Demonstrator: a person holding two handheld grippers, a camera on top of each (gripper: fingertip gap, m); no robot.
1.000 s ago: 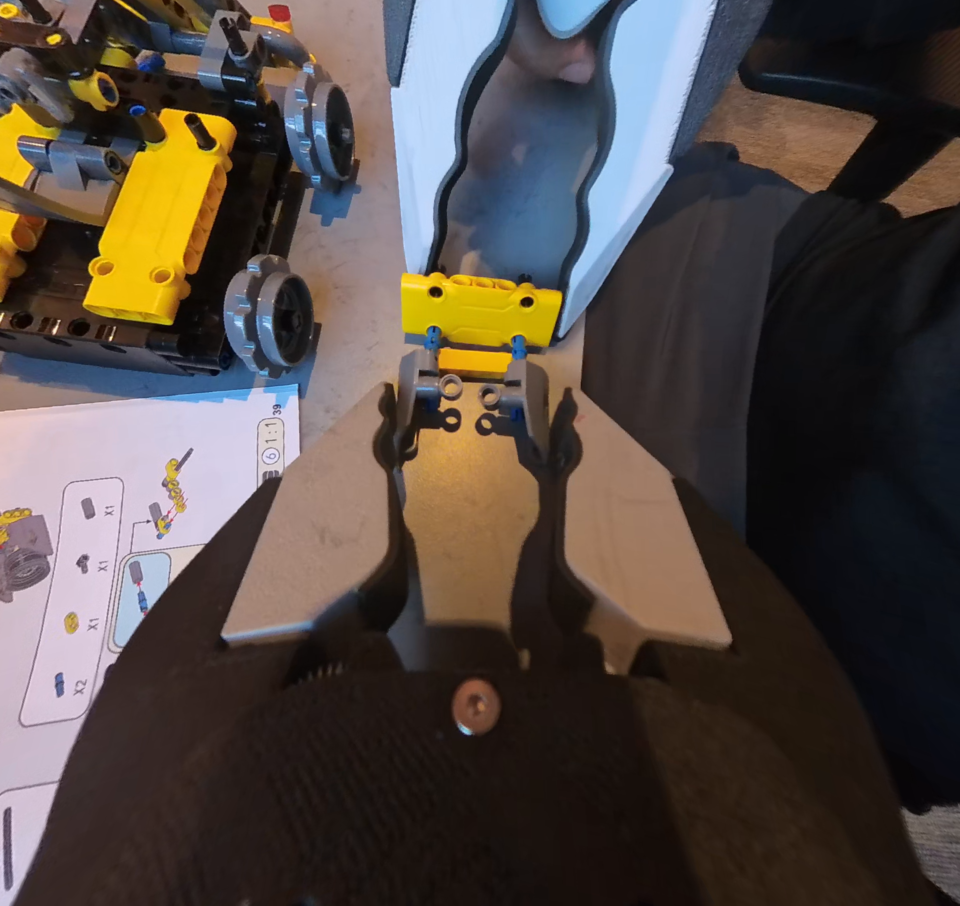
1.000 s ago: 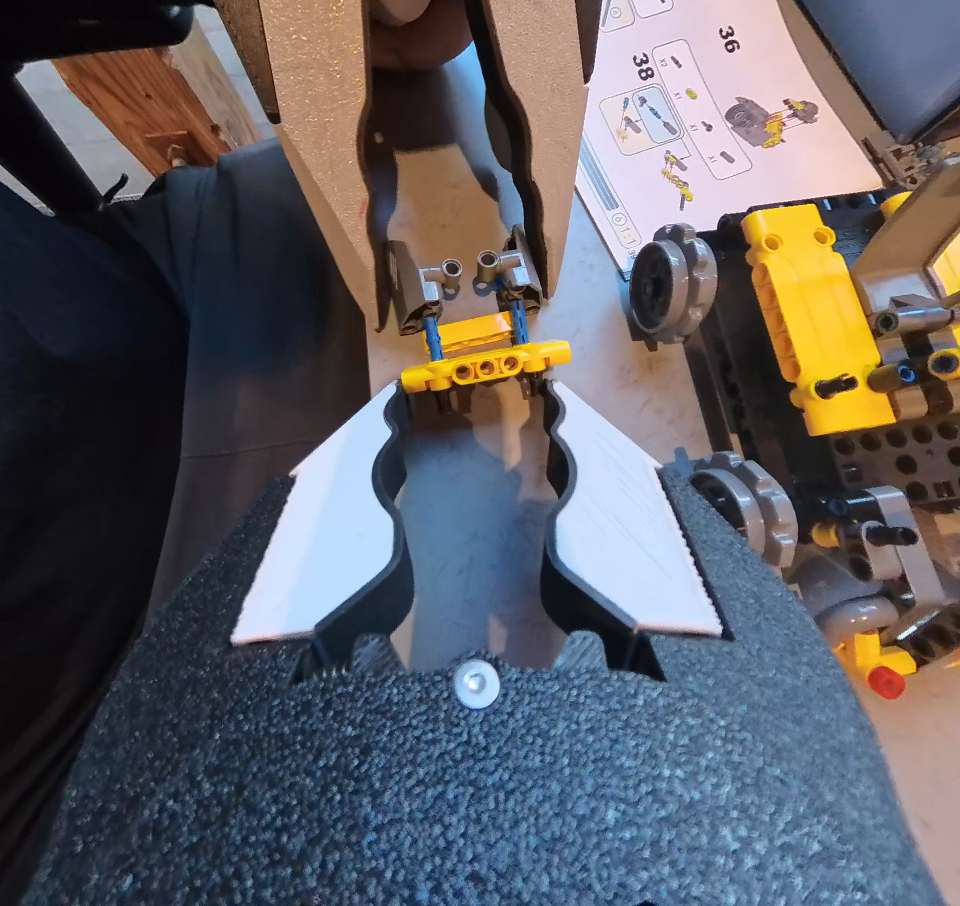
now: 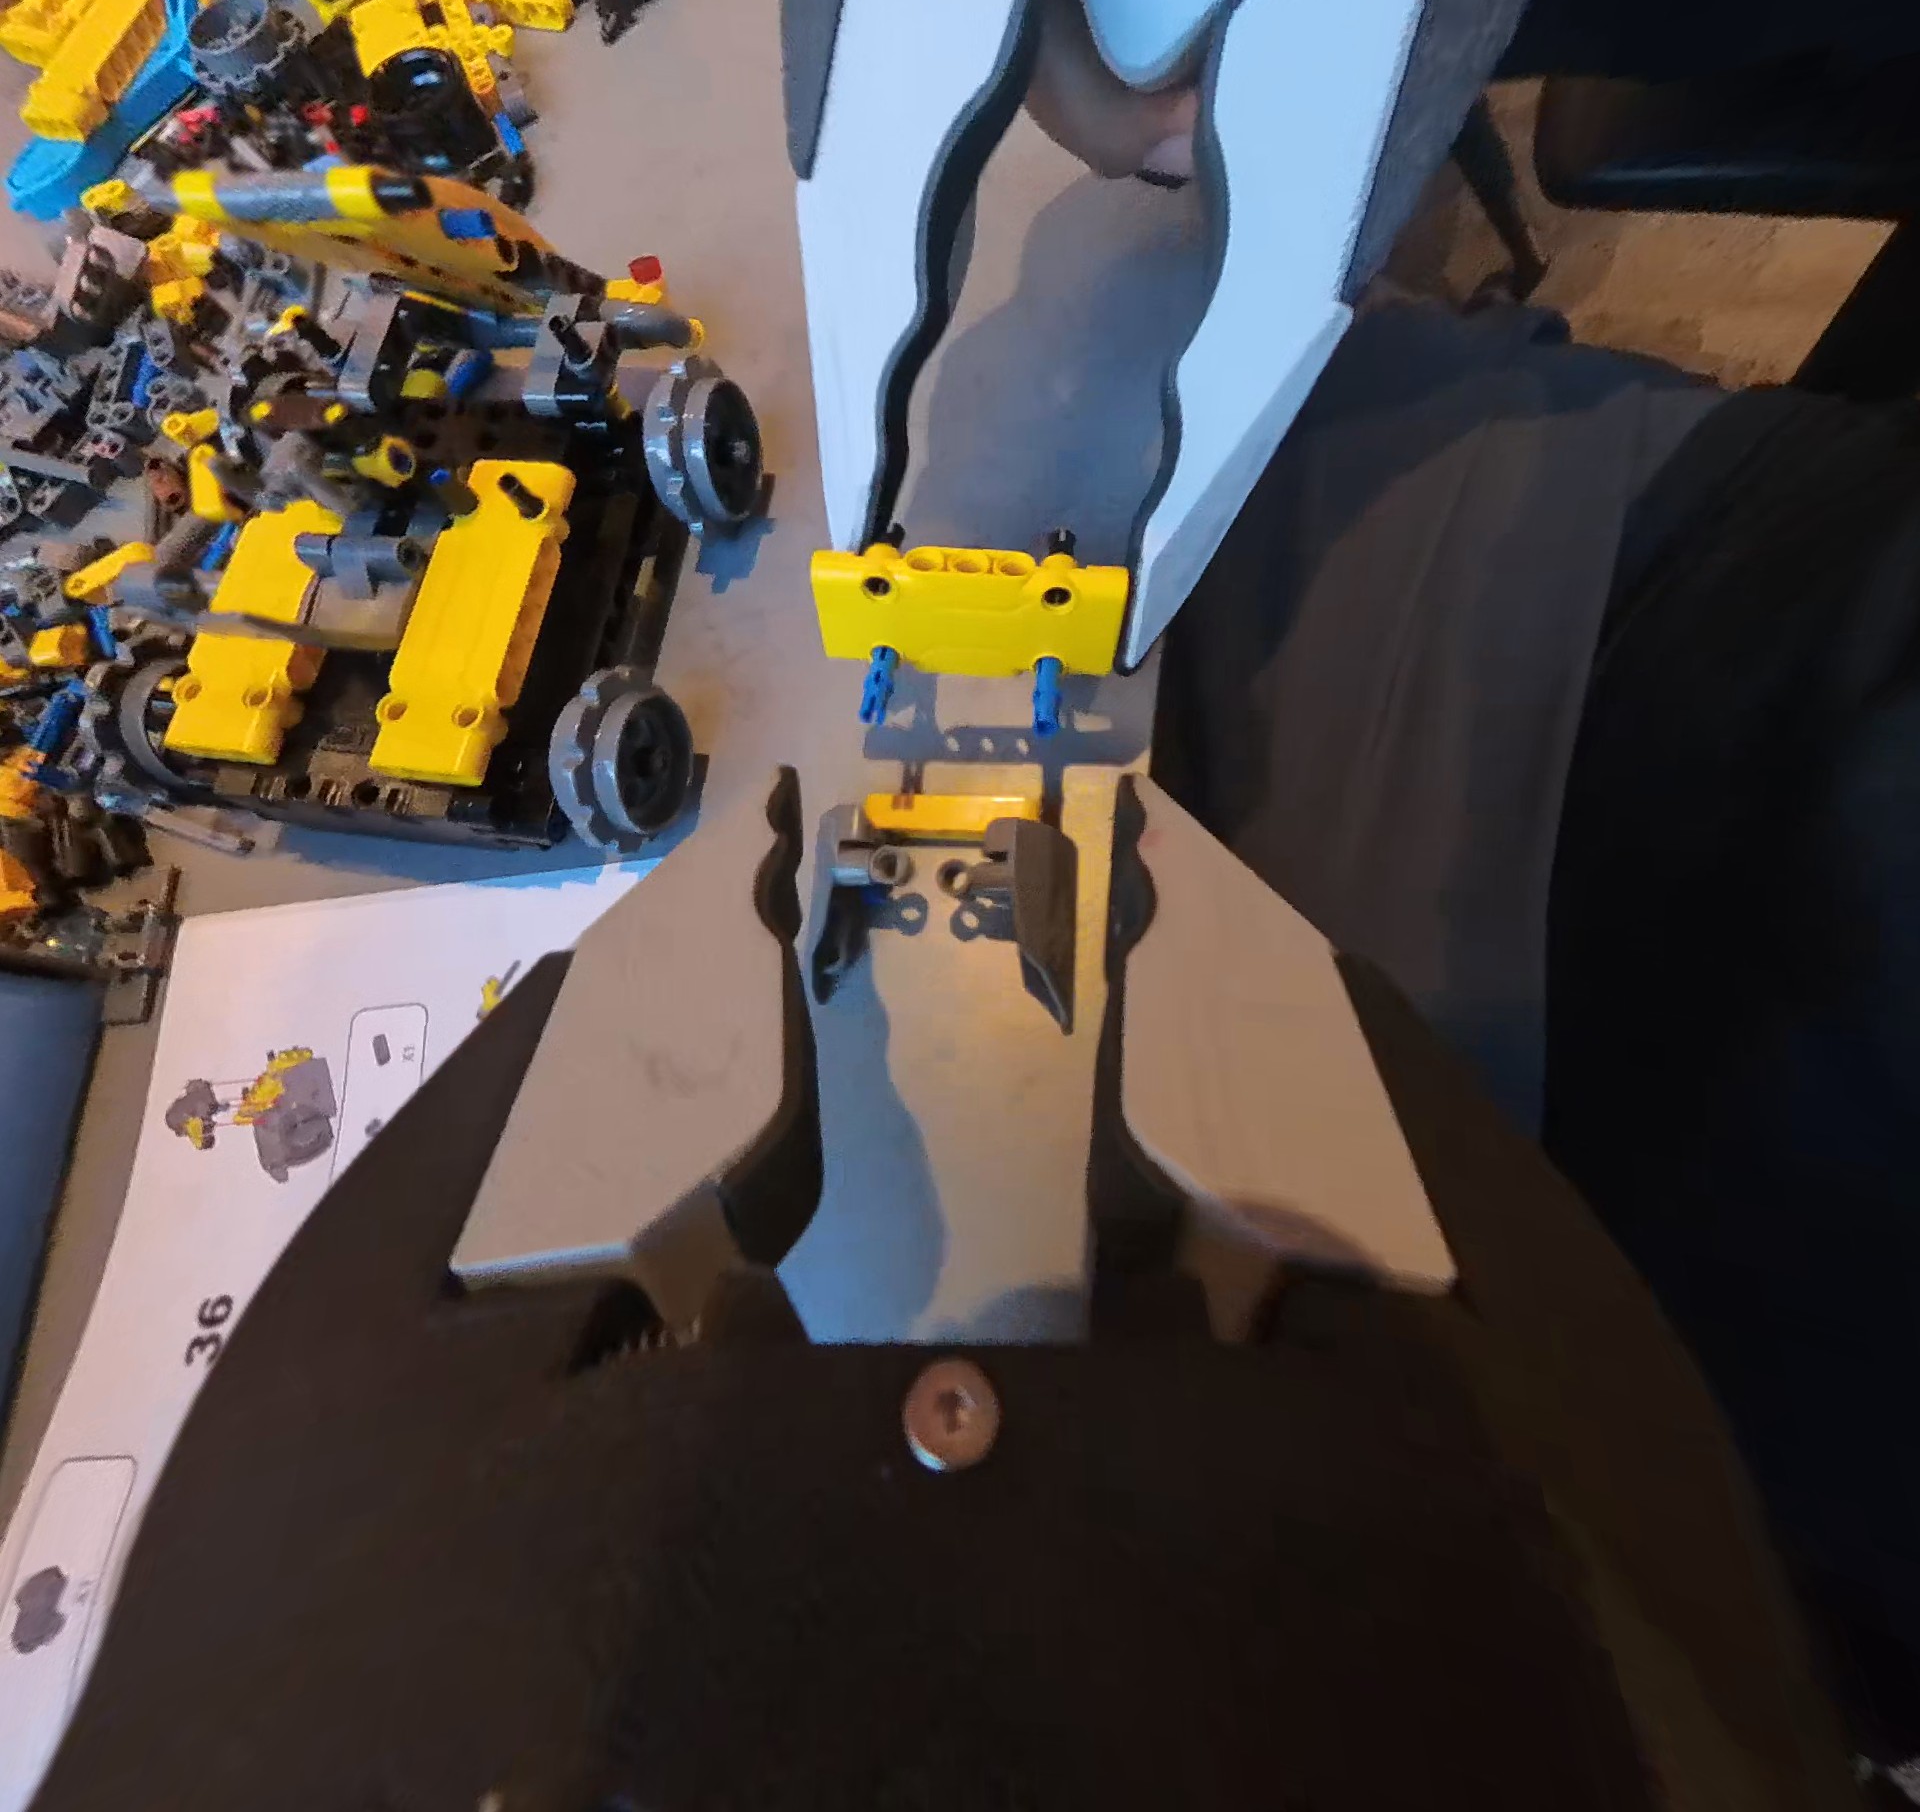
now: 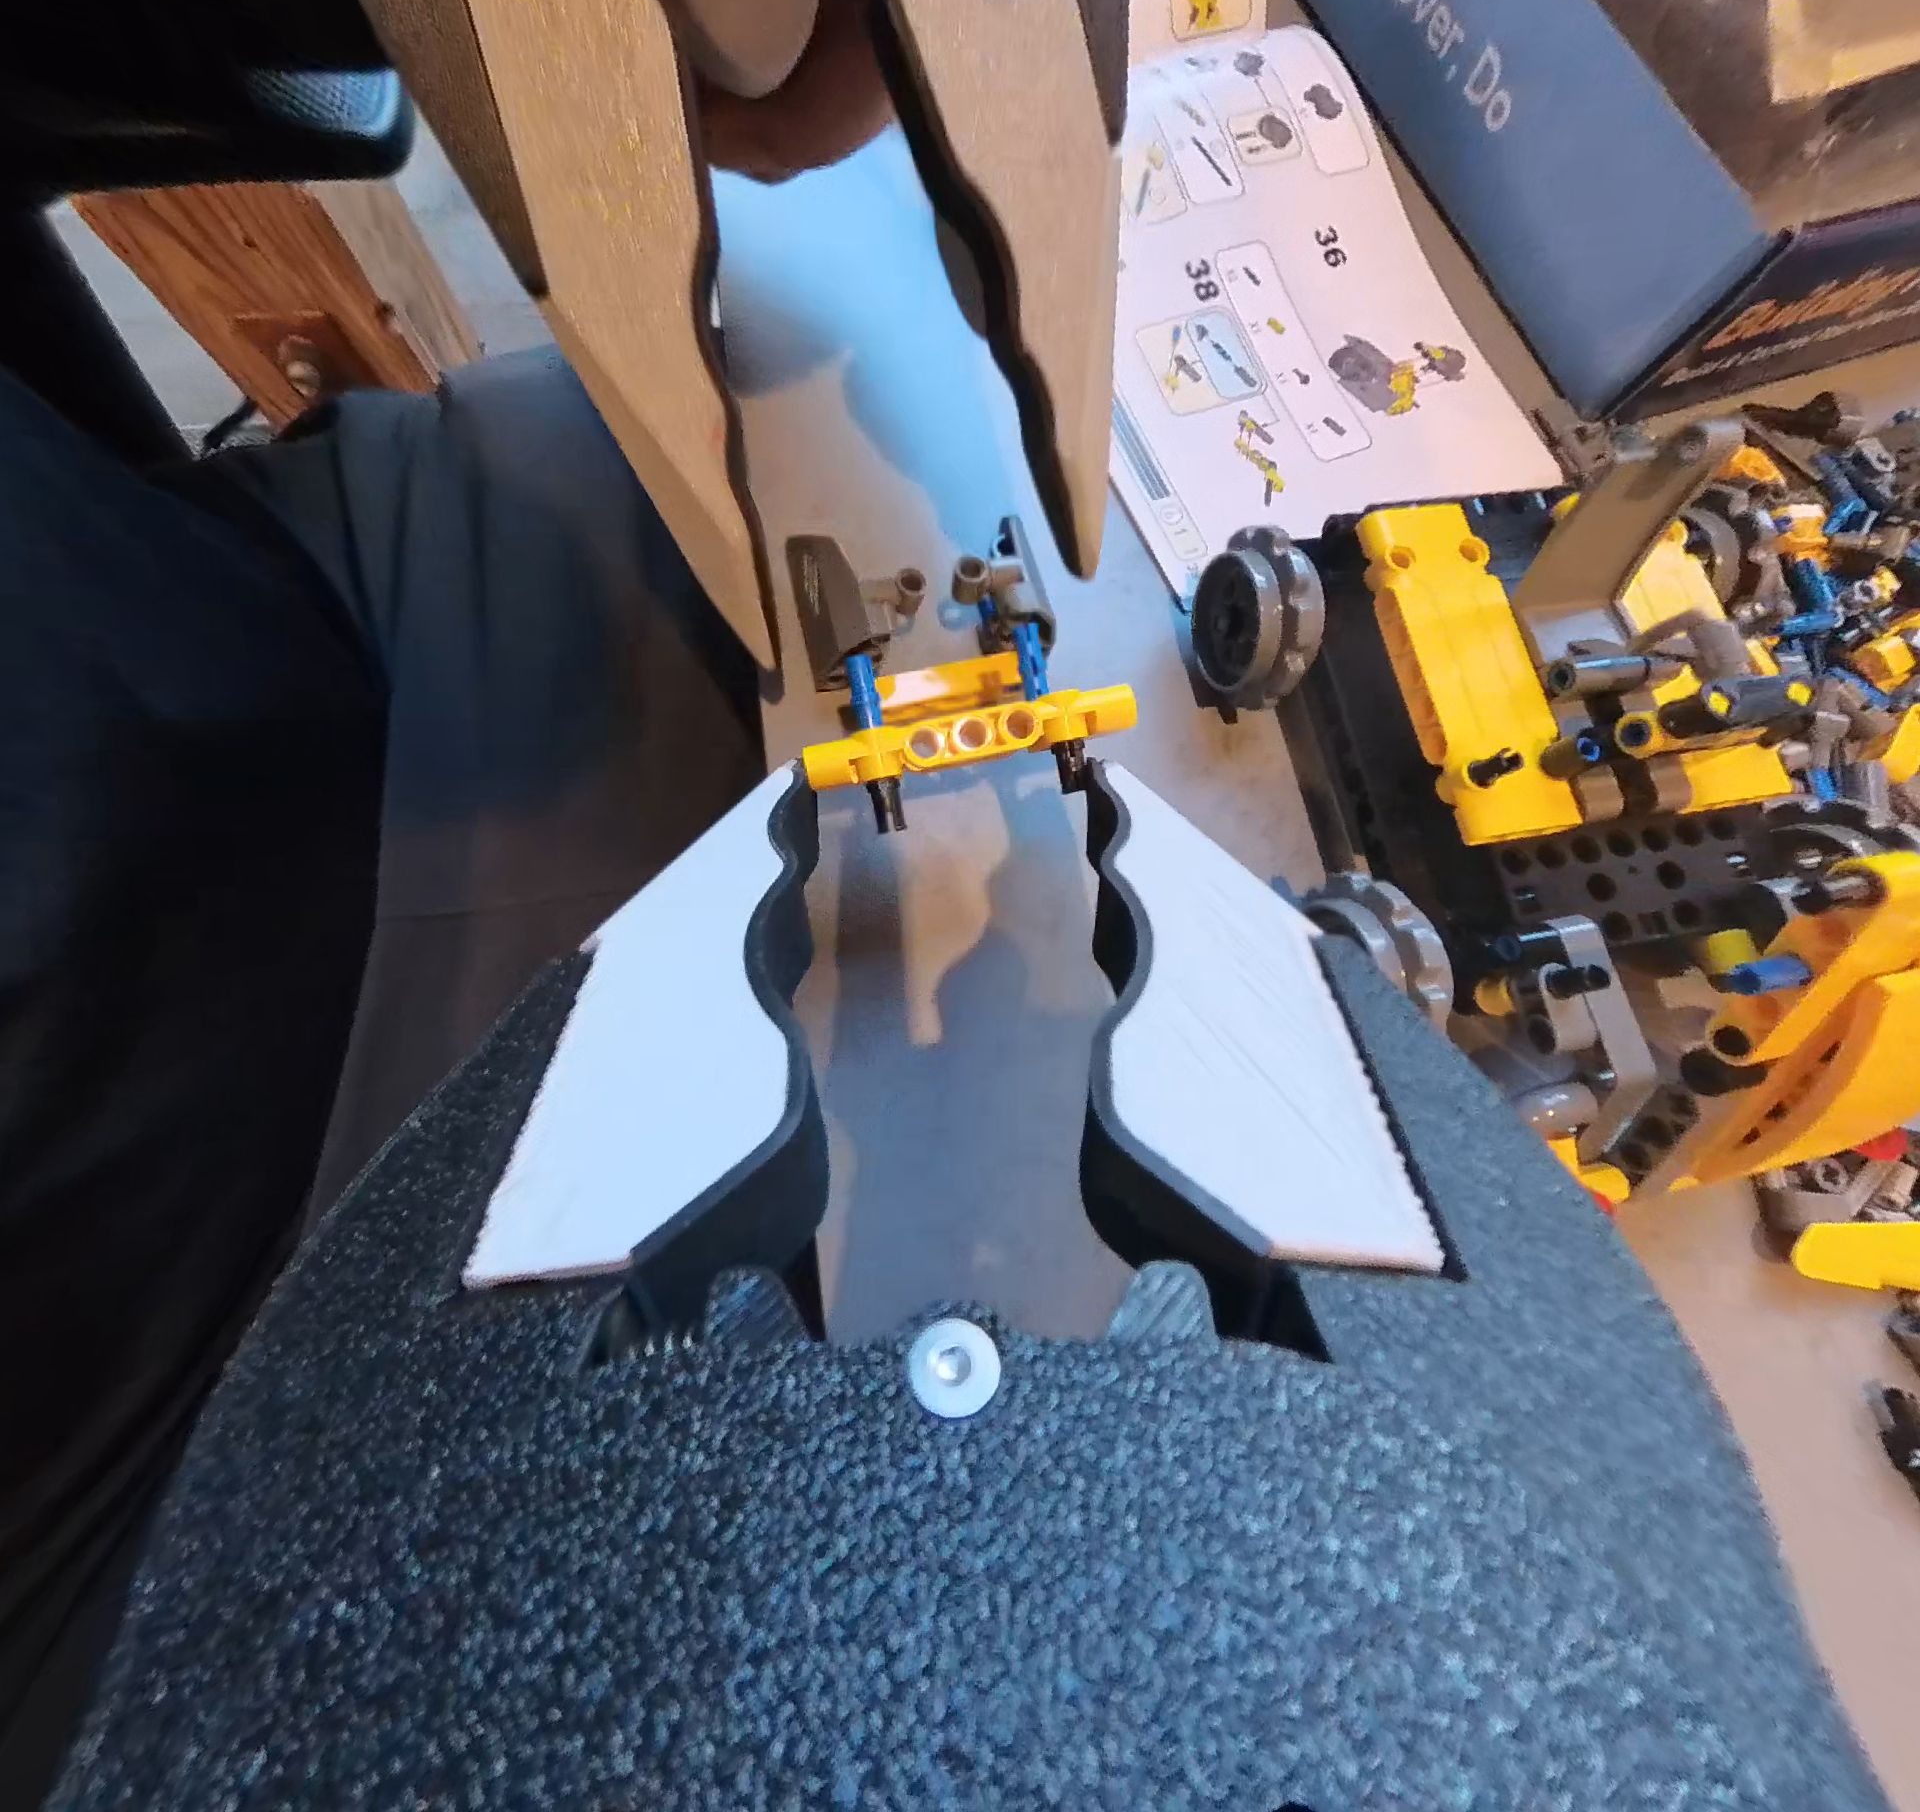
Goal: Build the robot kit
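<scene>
The right gripper [image 4: 951,775] has its two white fingers closed on the ends of a yellow beam panel [image 4: 966,736], a short brick with three round holes along its top edge, held above the table [image 3: 707,131]. Two blue pins [image 3: 1047,694] stick out of the panel's underside toward the other gripper, and two black pins [image 4: 885,806] point back between the white fingers. In the left wrist view the same panel [image 3: 968,609] hangs between those white fingertips, clear of the surface, with its shadow below it.

The left gripper [image 3: 951,858] faces it with its grey fingers set wide apart. Between them lies a small grey assembly [image 3: 940,879]: two dark grey wedge pieces joined by a flat yellow piece, with small grey connectors between. The left-hand wedge lies just beside one pad; whether either pad touches the assembly cannot be told, and the far finger stands apart from it. The blue pins end short of the assembly.

To the side stands a partly built yellow and black vehicle model [image 3: 416,640] with grey toothed wheels [image 3: 623,754]. An open instruction booklet [image 3: 312,1066] lies near it, and loose bricks [image 3: 125,328] are heaped beyond. A dark box [image 4: 1538,152] rests past the booklet
</scene>
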